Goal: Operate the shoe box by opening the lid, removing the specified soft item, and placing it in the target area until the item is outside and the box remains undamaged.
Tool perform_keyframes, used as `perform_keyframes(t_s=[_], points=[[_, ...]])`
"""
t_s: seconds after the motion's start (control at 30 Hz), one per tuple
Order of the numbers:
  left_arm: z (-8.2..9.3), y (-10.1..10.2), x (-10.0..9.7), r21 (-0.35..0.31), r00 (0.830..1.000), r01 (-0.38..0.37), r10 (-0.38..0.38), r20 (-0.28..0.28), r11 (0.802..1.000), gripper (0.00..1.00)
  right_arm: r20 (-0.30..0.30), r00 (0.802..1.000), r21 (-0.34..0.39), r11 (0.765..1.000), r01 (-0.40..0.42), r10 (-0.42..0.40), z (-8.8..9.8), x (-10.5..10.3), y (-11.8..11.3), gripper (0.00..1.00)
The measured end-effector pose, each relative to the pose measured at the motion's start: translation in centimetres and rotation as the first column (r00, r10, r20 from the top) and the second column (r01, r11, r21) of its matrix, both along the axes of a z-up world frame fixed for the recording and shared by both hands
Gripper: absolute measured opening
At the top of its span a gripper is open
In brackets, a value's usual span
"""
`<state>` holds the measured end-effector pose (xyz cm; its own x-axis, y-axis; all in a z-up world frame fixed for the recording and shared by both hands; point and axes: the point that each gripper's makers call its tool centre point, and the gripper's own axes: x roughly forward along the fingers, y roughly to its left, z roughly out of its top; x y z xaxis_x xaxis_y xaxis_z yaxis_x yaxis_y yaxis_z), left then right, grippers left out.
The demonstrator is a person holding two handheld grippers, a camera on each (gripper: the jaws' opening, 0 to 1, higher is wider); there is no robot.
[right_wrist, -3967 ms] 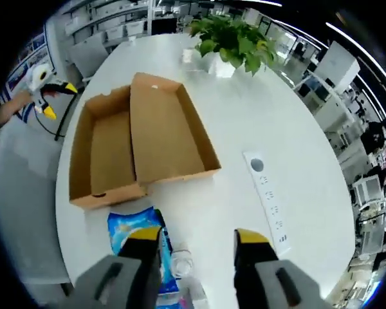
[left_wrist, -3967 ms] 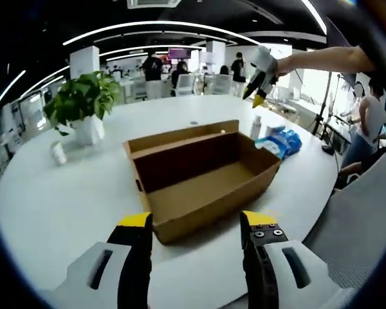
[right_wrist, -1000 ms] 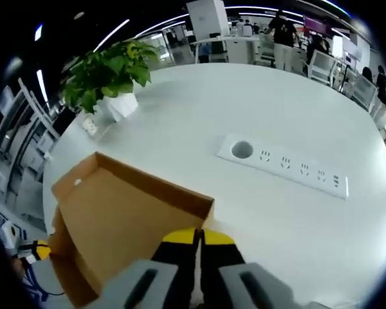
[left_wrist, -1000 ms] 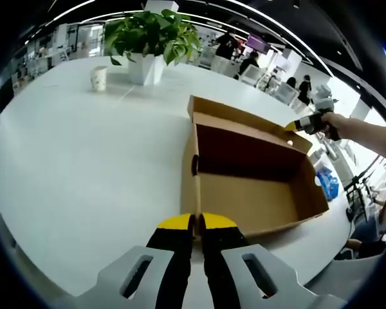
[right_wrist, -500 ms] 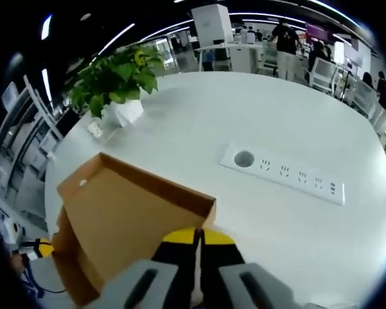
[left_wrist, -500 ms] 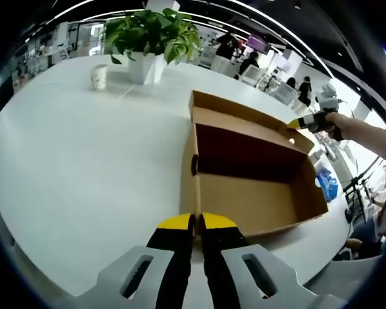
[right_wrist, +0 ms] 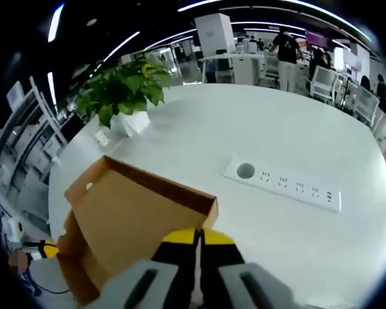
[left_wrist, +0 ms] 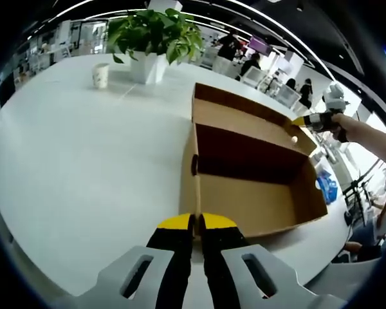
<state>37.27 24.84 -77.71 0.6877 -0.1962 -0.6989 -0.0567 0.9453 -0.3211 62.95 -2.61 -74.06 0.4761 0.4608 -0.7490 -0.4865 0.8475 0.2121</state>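
Observation:
An open brown cardboard shoe box [left_wrist: 257, 199] lies on the white table, its inside bare. My left gripper [left_wrist: 197, 223] is shut on the box's near end wall. The hinged lid [left_wrist: 244, 116] stands tilted up on the far side. My right gripper [left_wrist: 307, 120], seen from the left gripper view, is held by a hand at the lid's far corner. In its own view my right gripper [right_wrist: 198, 233] is shut on the lid's [right_wrist: 132, 215] front edge. A blue soft packet [left_wrist: 326, 187] lies on the table past the box's right end.
A potted plant [left_wrist: 157, 35] and a paper cup [left_wrist: 101, 76] stand at the table's far side. A white power strip [right_wrist: 283, 183] is set into the table right of the lid. The plant [right_wrist: 125, 90] shows beyond the lid. People and chairs are in the background.
The lid has swung a little higher with my right gripper on it. My left gripper has stayed shut on the box wall.

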Motion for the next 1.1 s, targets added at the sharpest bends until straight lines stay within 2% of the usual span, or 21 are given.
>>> perform_keyframes(t_s=[0.53, 1.1], points=[[0.0, 0.1, 0.2, 0.001, 1.0, 0.001, -0.001, 0.002, 1.0, 0.02, 0.061, 0.998, 0.021, 1.0, -0.019, 0.017, 3.0, -0.7, 0.1, 0.0], [0.2, 0.0, 0.2, -0.021, 1.0, 0.0, 0.0, 0.009, 1.0, 0.02, 0.129, 0.992, 0.07, 0.997, -0.018, 0.009, 6.5, -2.3, 0.5, 0.0]])
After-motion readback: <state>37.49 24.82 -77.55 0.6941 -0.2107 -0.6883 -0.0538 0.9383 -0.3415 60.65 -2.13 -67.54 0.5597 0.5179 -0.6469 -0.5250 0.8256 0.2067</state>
